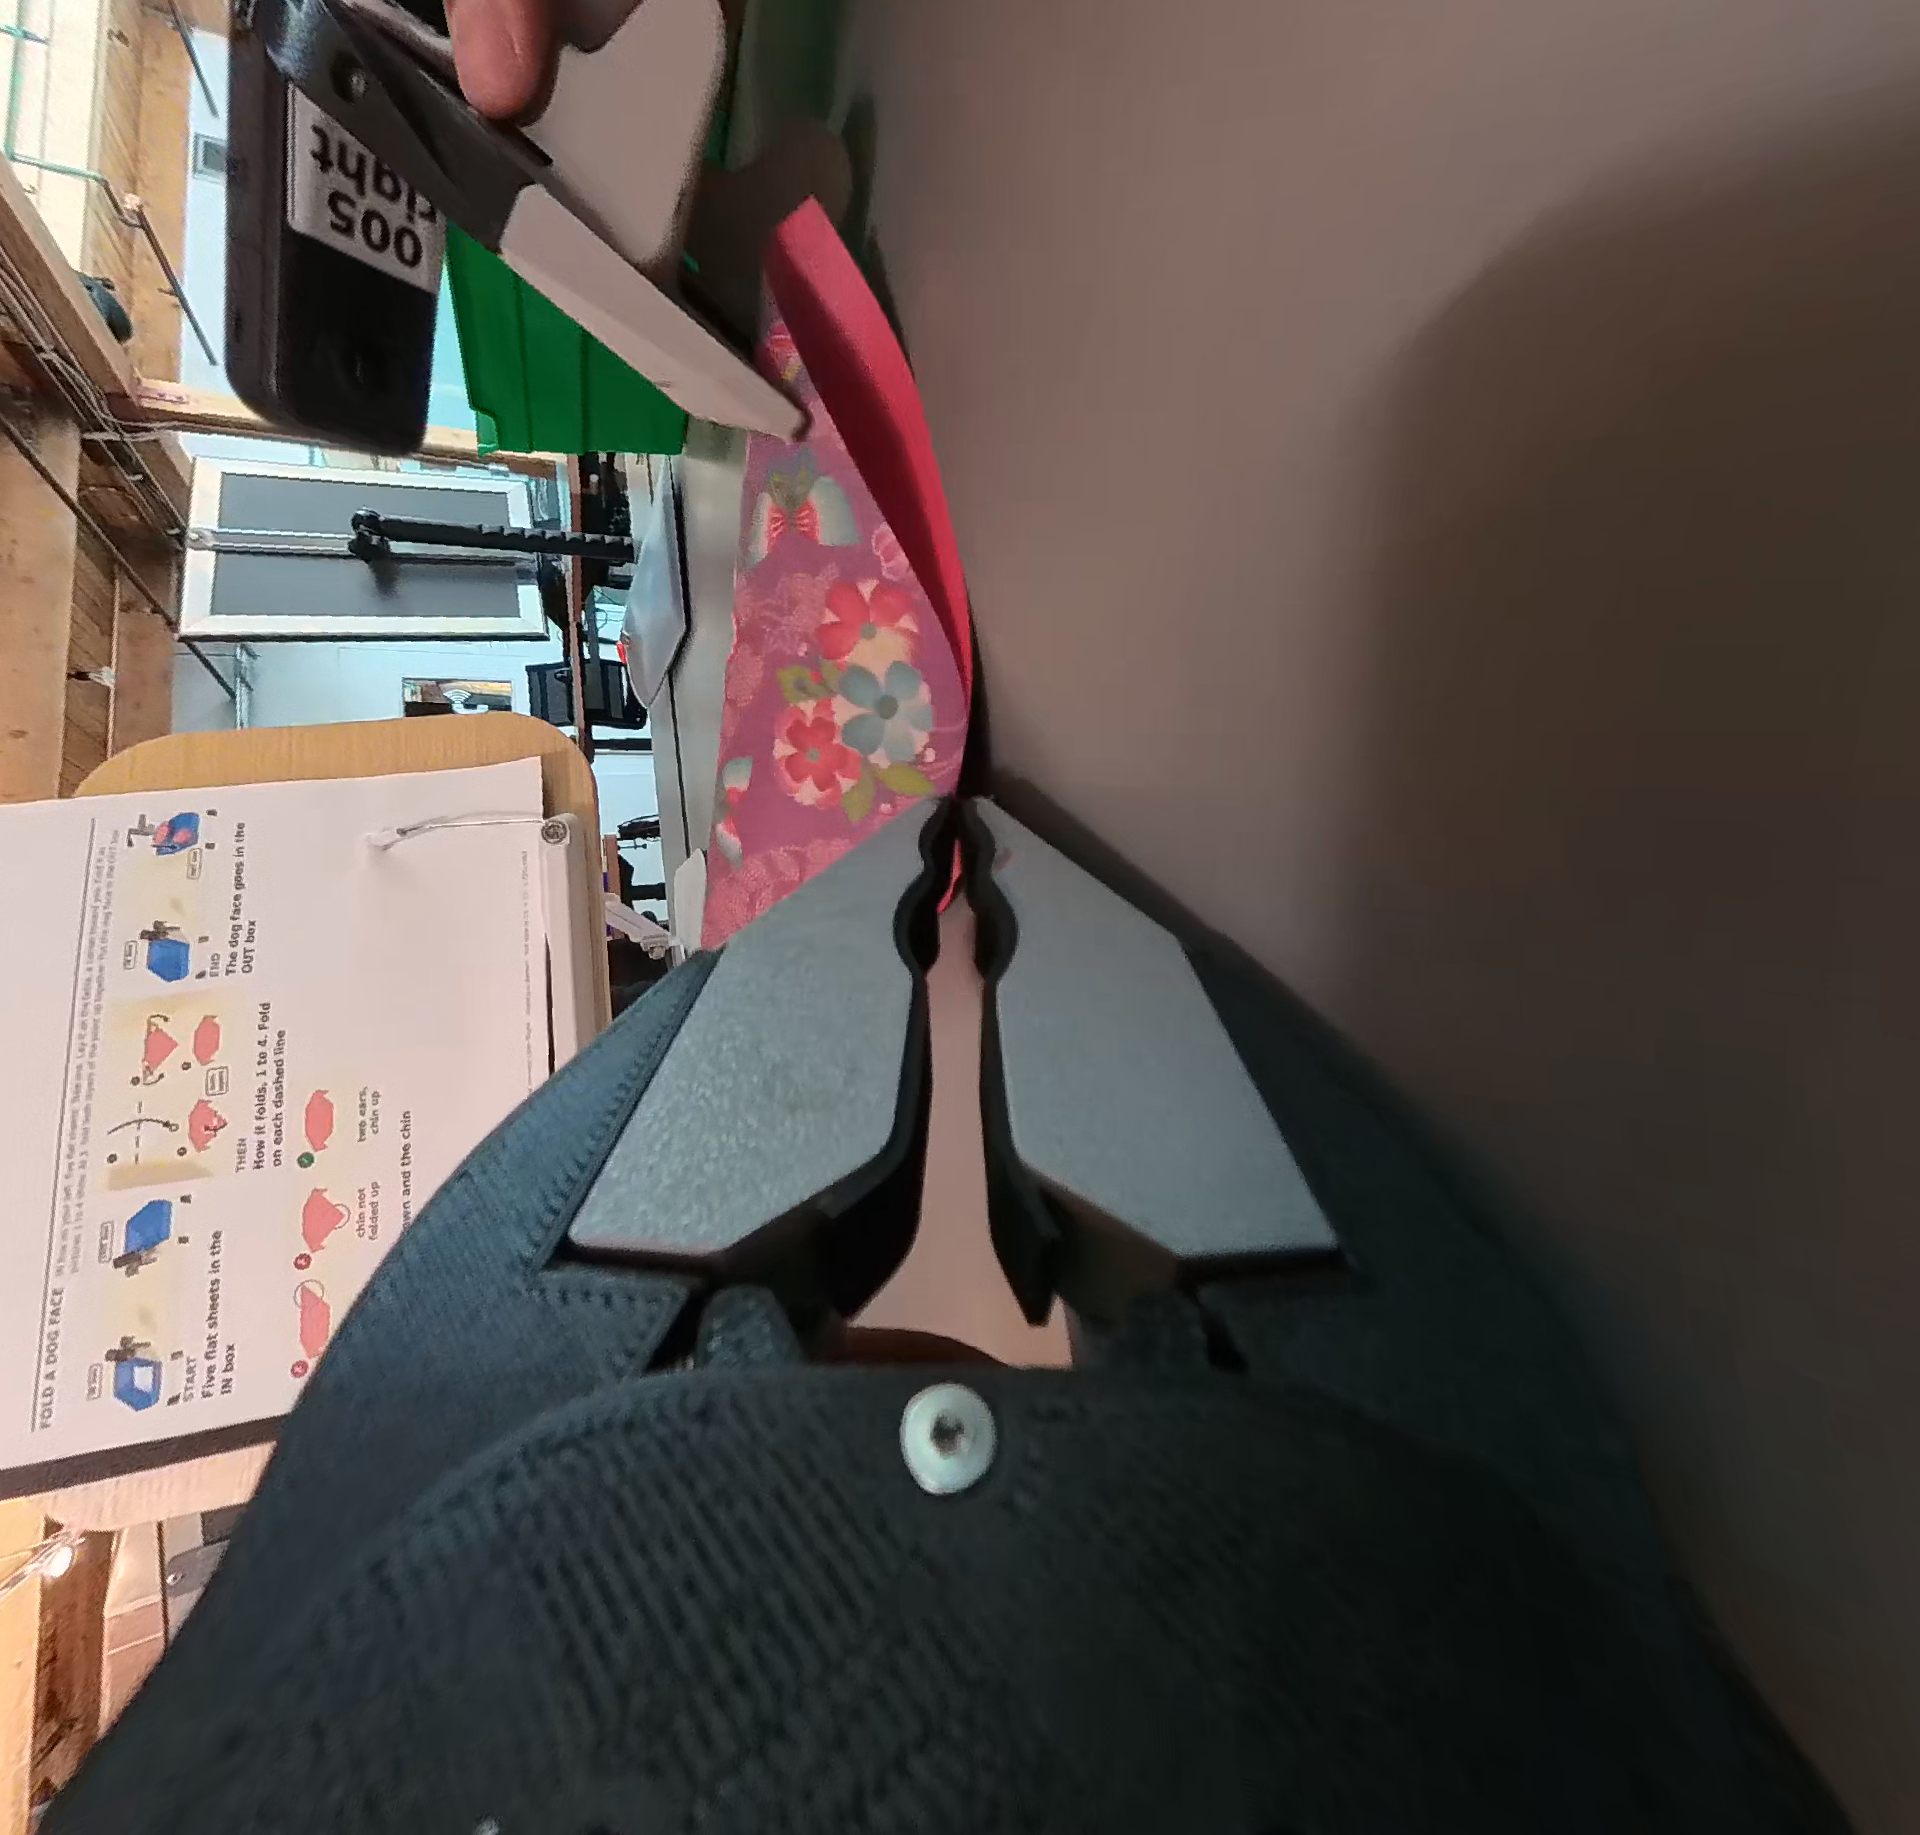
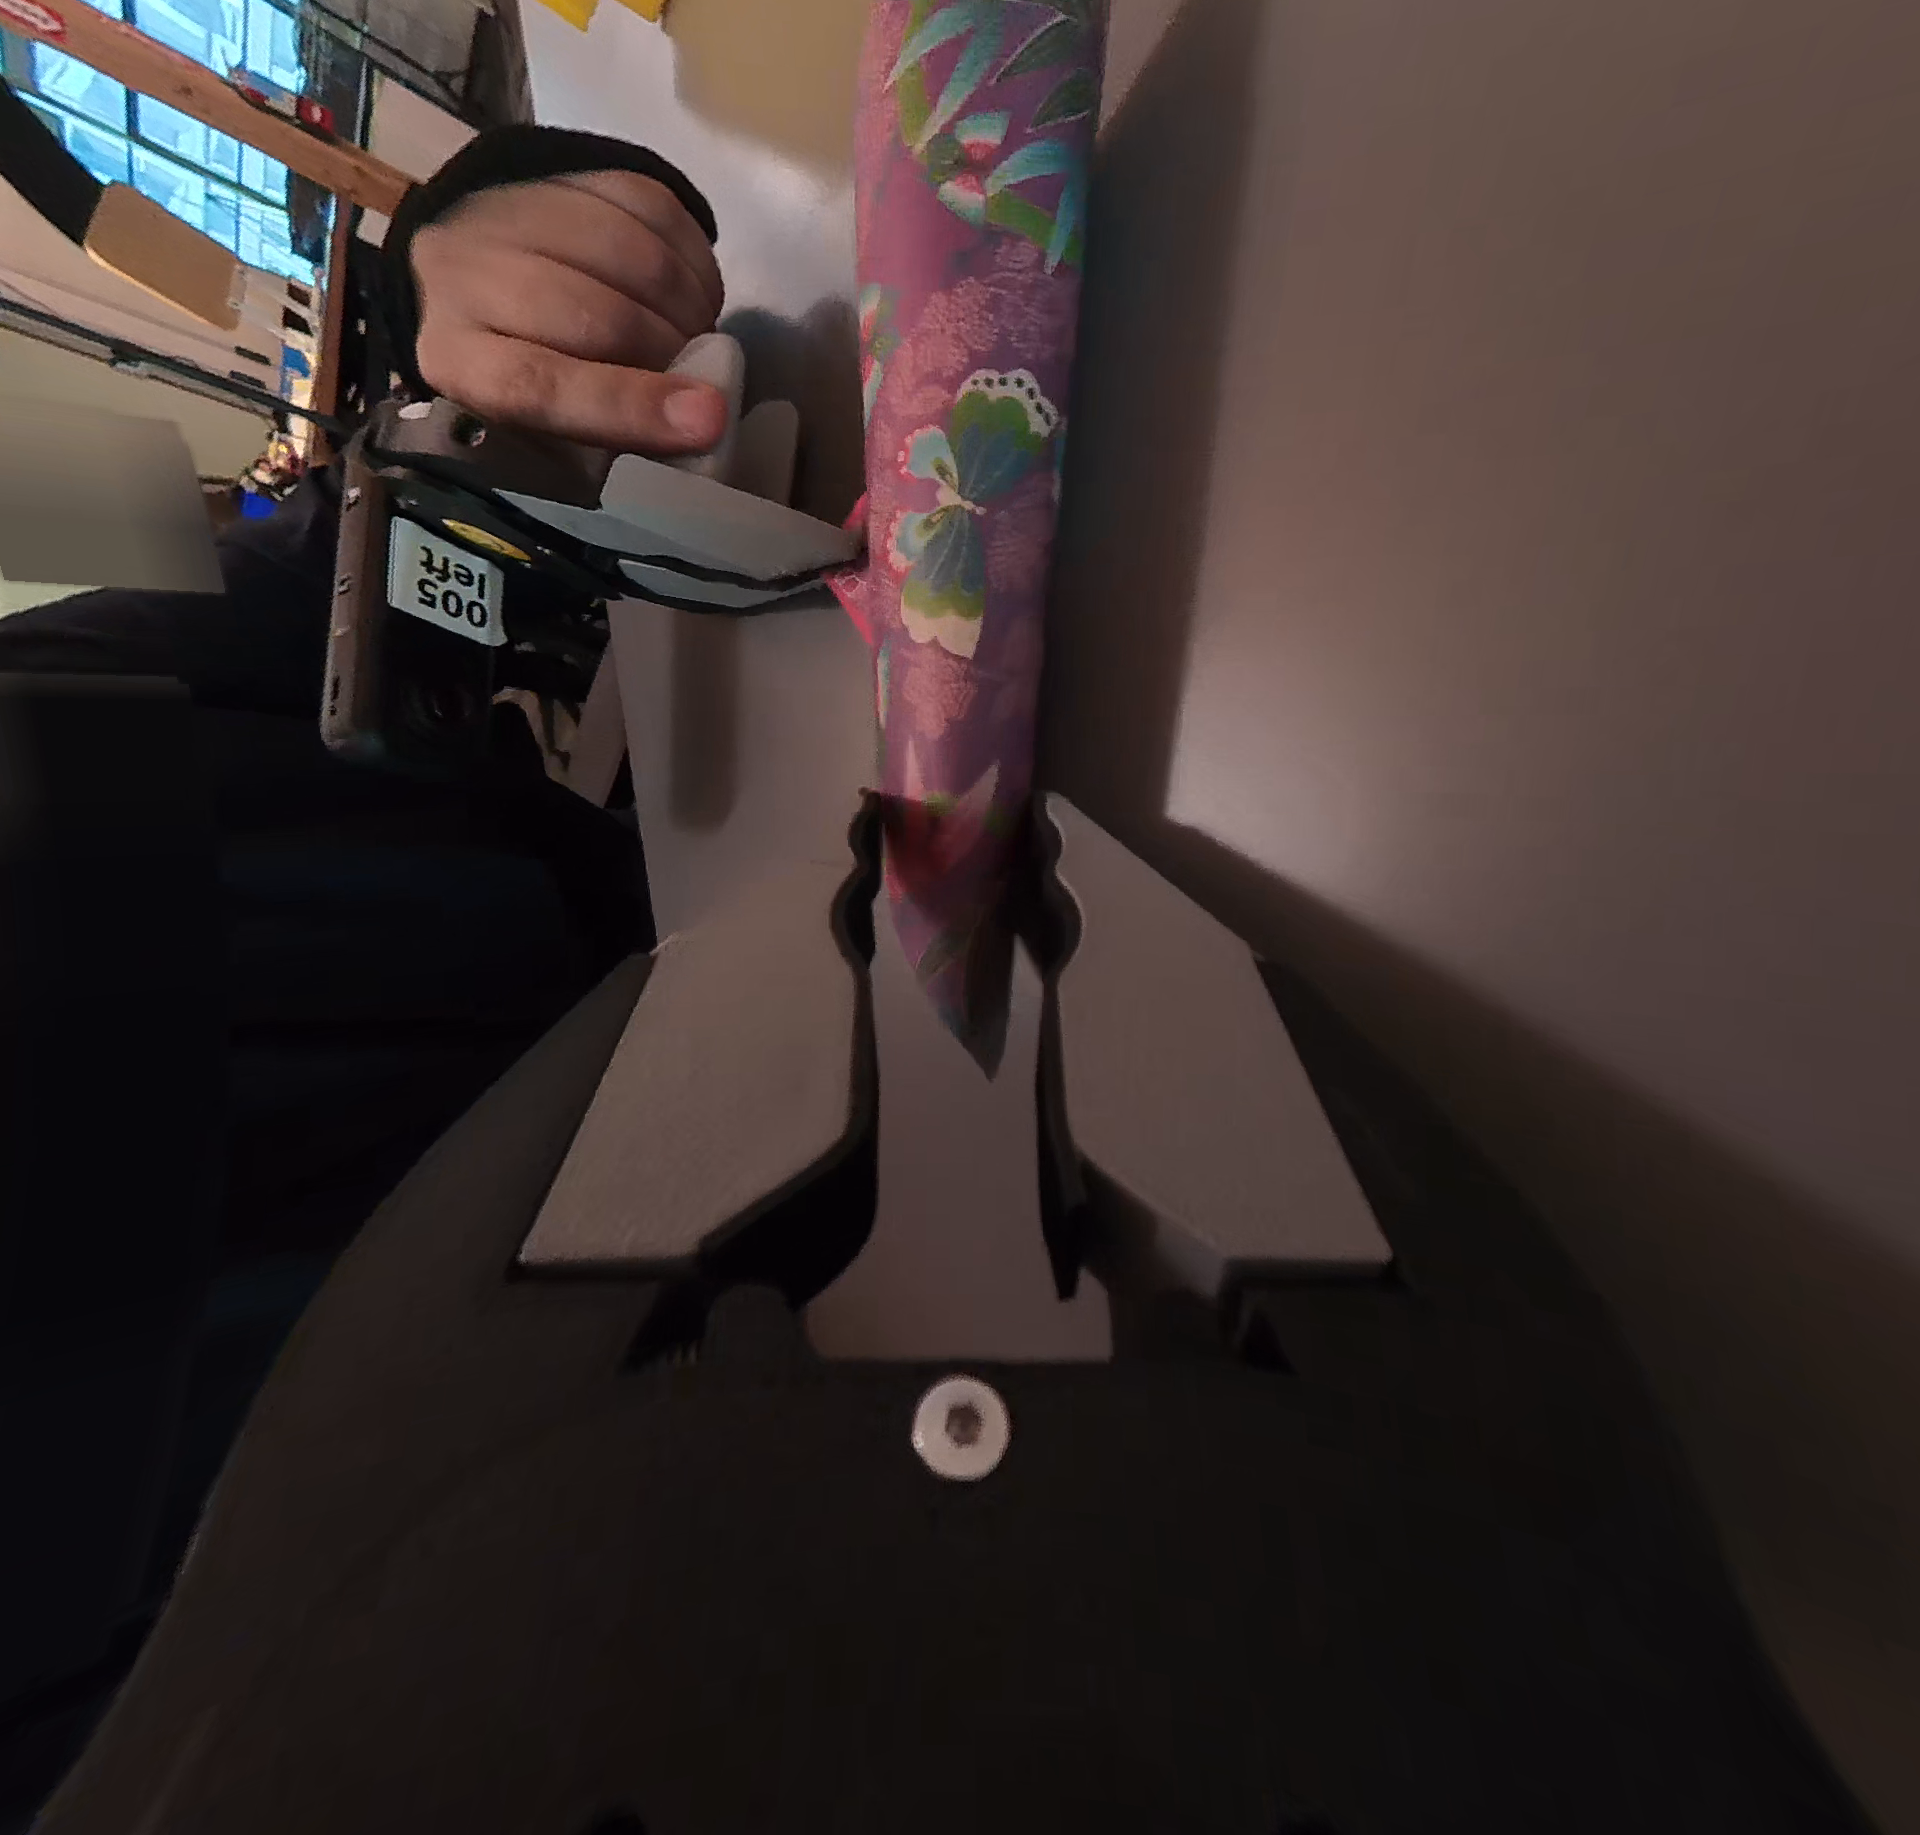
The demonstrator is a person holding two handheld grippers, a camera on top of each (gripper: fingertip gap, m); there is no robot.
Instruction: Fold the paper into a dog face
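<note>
**Paper pinched at one end, straddled at the other**

While the left claw [image 1: 961,829] is clenched on the paper's [image 1: 831,663] near edge at frame centre, the sheet runs lengthwise up the frame, floral side out, red inside, arching off the tabletop [image 1: 1351,435]. In the right wrist view the right claw [image 2: 961,829] stands released, its tips straddling the paper's pointed end. Whether they touch it is unclear. Probably the right claw, aligned with that long axis, closes next.
</note>
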